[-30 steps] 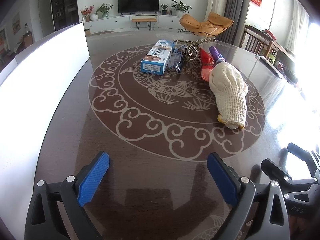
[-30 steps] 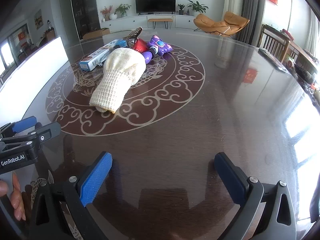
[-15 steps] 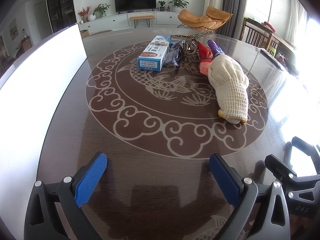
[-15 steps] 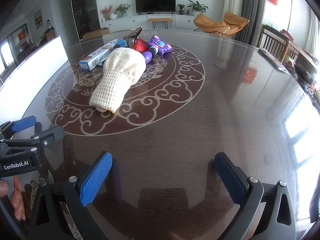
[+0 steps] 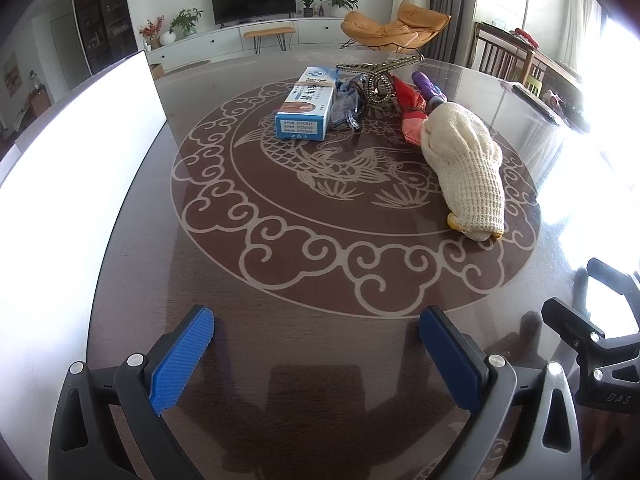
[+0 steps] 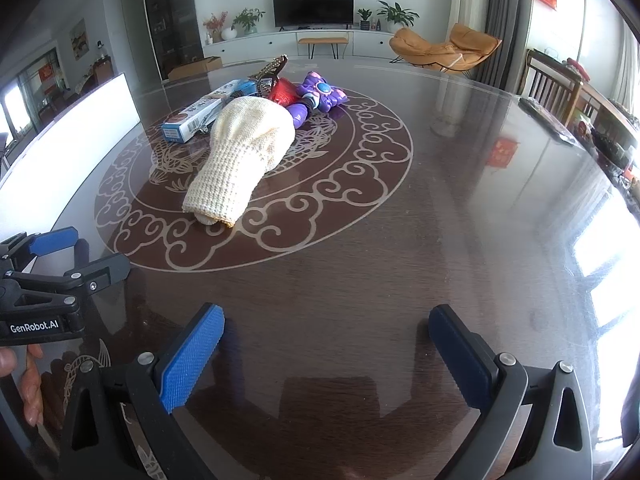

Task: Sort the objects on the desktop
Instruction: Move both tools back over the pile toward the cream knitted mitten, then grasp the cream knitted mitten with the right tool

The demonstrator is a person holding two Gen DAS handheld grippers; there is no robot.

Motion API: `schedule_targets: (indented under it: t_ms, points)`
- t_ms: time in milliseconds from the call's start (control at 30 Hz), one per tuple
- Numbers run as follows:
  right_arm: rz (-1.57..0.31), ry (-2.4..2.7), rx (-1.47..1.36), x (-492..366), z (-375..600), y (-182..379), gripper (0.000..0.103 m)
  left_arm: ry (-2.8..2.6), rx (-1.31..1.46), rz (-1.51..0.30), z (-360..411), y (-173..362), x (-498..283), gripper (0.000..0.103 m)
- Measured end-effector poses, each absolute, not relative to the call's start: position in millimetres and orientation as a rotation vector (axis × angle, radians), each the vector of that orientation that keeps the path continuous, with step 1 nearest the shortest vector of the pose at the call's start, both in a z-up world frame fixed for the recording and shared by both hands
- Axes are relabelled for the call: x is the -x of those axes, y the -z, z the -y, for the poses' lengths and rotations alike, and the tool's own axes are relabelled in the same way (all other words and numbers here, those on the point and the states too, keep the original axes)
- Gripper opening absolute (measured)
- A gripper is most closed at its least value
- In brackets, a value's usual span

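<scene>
On the glossy dark dining table (image 5: 132, 264) with its carp medallion, closer now to the far cream knitted glove (image 5: 466, 168) and blue-and-white carton (image 5: 307, 105), left gripper (image 5: 316, 344) and right gripper (image 6: 326, 346) both spread, empty, sorting unstarted.

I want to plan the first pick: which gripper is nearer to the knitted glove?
It looks close to even, the right perhaps slightly nearer. The glove lies ahead-left of the open right gripper, and ahead-right of the open left gripper. Neither touches it.
</scene>
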State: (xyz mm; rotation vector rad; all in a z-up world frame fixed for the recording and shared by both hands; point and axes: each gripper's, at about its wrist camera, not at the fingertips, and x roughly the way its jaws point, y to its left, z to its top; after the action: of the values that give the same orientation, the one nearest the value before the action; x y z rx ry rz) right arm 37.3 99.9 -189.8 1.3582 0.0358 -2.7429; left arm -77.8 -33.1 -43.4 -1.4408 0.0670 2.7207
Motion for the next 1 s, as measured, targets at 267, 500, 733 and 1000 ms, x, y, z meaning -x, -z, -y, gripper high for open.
schedule_targets:
  t_ms: [267,500,733,1000]
  points:
    - [-0.061,2.741,-1.371,-37,-99,191,0.103,-2.763,1.44,-0.031,45,43,75,0.103]
    - [-0.075,2.704,-1.395,-31,-99,189,0.103,-2.763,1.438,-0.03,45,44,75,0.103]
    - [0.178,2.603,-1.332,19,-76,160,0.103,-2.762,1.438,-0.028,45,43,75,0.103]
    - [-0.105,2.604,-1.403,76,-16,186,0.089,-2.761,1.438,-0.029,45,43,75,0.103]
